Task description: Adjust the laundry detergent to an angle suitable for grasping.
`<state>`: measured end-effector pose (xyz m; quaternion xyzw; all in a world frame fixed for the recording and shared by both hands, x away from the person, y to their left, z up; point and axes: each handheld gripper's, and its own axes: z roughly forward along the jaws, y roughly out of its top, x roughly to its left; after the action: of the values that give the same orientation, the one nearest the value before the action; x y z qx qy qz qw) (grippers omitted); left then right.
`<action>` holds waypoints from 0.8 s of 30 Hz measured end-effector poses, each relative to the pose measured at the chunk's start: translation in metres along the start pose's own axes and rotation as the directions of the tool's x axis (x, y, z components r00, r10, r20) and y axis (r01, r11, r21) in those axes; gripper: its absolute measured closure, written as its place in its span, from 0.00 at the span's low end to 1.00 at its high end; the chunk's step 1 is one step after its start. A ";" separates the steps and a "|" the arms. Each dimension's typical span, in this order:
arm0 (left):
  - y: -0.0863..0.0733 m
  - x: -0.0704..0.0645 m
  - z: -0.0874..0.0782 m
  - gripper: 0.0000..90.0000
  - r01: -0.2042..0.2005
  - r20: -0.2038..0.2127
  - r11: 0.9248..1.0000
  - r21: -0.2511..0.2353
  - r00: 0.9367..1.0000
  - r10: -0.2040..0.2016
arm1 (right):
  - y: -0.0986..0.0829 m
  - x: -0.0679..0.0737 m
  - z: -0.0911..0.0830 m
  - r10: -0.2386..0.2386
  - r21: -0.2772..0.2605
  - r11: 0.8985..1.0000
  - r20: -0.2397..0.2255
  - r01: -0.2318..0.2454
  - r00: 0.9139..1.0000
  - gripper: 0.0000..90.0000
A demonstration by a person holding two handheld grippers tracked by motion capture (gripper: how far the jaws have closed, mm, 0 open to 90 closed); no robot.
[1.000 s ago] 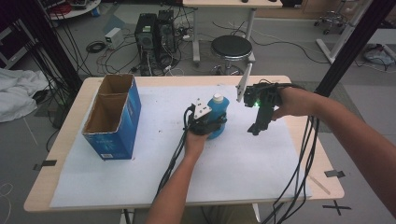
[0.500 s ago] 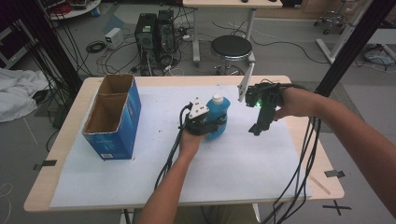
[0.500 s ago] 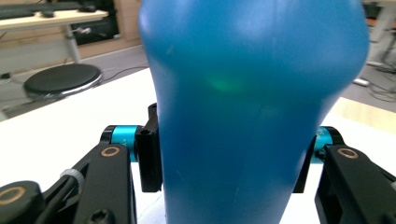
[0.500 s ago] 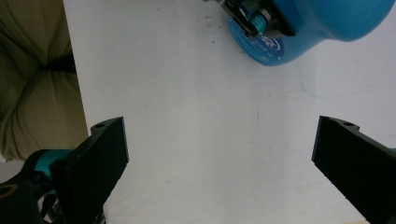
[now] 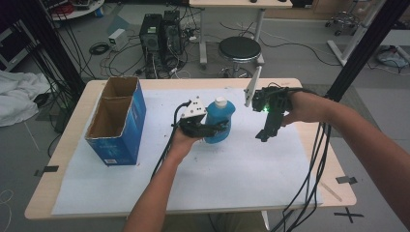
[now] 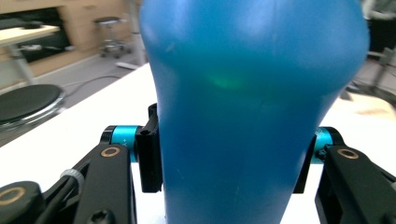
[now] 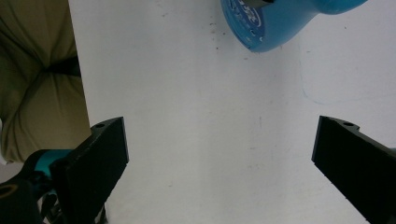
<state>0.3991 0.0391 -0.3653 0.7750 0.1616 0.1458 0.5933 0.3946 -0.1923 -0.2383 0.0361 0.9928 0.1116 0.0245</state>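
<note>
Left gripper [image 5: 212, 129] clamps the upright blue bottle [image 5: 219, 121]; right gripper [image 5: 265, 136], at its 3 o'clock, gapes wide, empty.

The left forearm comes in from the bottom of the high view and runs forward and slightly right, its hand wrapped around the left gripper [image 5: 212, 129] near the middle of the bench. That gripper lies roughly level, pointing to the right, its grey three-cornered plate tilted up and its cable trailing back along the arm. Its two black fingers [image 6: 148, 154] are closed in, pressed against something between them. The right arm enters from the lower right and reaches left, wrist bent so the right gripper [image 5: 264, 137] points steeply down. Its fingers [image 7: 105, 144] stand wide apart, holding nothing.
</note>
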 end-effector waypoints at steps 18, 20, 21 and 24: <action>-0.007 0.006 -0.003 0.50 -0.026 0.311 1.000 -0.012 0.950 0.029 | -0.007 0.001 -0.002 0.024 0.002 1.000 -0.002 -0.024 1.000 0.03; -0.008 0.005 -0.003 0.50 -0.037 0.338 0.999 -0.010 0.940 0.039 | -0.007 0.000 -0.002 0.023 -0.002 1.000 0.000 -0.023 1.000 0.03; -0.008 0.005 -0.003 0.50 -0.042 0.348 0.999 -0.007 0.937 0.041 | -0.007 0.000 -0.002 0.019 -0.001 1.000 0.000 -0.019 1.000 0.03; -0.010 0.003 -0.002 0.50 -0.061 0.378 0.998 0.006 0.924 0.054 | -0.007 0.000 -0.002 0.023 -0.001 1.000 0.001 -0.023 1.000 0.03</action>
<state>0.4006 0.0445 -0.3746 0.7981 0.0231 0.0098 0.6020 0.3939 -0.1995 -0.2379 0.0476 0.9922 0.1125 0.0237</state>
